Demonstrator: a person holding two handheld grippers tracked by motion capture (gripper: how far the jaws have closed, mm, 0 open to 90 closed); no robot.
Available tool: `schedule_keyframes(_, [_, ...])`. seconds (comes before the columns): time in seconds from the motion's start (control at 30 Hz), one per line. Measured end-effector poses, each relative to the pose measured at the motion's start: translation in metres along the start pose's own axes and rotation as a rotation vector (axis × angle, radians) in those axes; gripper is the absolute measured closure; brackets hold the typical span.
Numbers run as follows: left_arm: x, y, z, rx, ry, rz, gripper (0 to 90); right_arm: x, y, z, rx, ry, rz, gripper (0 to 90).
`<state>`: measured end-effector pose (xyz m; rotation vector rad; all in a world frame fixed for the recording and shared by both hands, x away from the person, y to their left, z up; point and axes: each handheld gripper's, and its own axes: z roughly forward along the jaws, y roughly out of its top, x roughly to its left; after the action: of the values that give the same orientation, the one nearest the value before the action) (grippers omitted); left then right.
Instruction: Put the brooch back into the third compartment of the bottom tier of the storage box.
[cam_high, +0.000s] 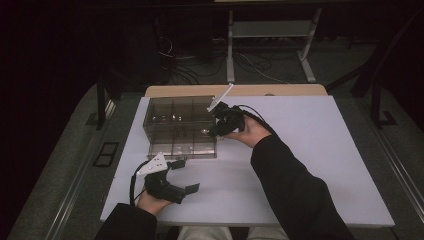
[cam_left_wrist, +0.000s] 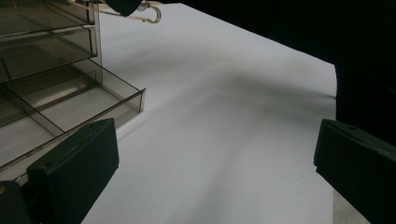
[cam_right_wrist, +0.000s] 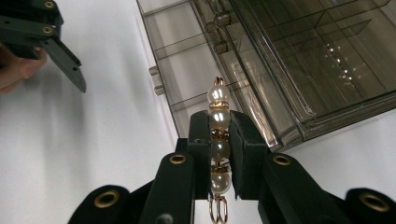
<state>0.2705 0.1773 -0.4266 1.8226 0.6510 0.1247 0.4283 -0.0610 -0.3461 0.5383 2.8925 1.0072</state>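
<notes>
The right claw (cam_right_wrist: 219, 140) pinches a short string of white pearl beads with gold rings (cam_right_wrist: 218, 122) just beside the smoky transparent plastic compartment box (cam_right_wrist: 299, 60) on the white surface (cam_high: 310, 150). The round beads may slip out, because the grip is thin. The left claw (cam_left_wrist: 210, 168) is spread wide and empty.

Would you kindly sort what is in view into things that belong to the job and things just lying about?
Job:
- pearl piece, clamped in right claw
- smoky compartment box, open
- left claw, open over the board

Lying about:
- cables on floor
- frame legs beyond table
</notes>
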Motion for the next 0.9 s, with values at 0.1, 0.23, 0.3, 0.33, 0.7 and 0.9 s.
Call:
schedule_keyframes(0.1, [0.0,0.0,0.0,0.002,0.001,0.003,0.0,-0.001,0.0,0.005,0.004,0.001,0.005,78.7])
schedule_keyframes(0.23, [0.0,0.0,0.0,-0.003,-0.001,-0.001,0.0,-0.003,0.0,0.011,0.008,0.002,0.009,78.7])
schedule_keyframes(0.3, [0.0,0.0,0.0,-0.005,-0.002,-0.005,0.0,-0.003,-0.001,0.014,0.014,0.003,0.012,78.7])
schedule_keyframes(0.33, [0.0,0.0,0.0,-0.004,-0.002,-0.003,0.0,-0.003,-0.001,0.016,0.014,0.001,0.014,78.7])
schedule_keyframes(0.7, [0.0,0.0,0.0,-0.006,-0.004,0.001,0.0,-0.005,-0.001,0.03,0.021,0.003,0.032,78.7])
schedule_keyframes(0.9, [0.0,0.0,0.0,-0.007,-0.005,0.0,0.0,-0.004,-0.001,0.037,0.026,0.008,0.033,78.7])
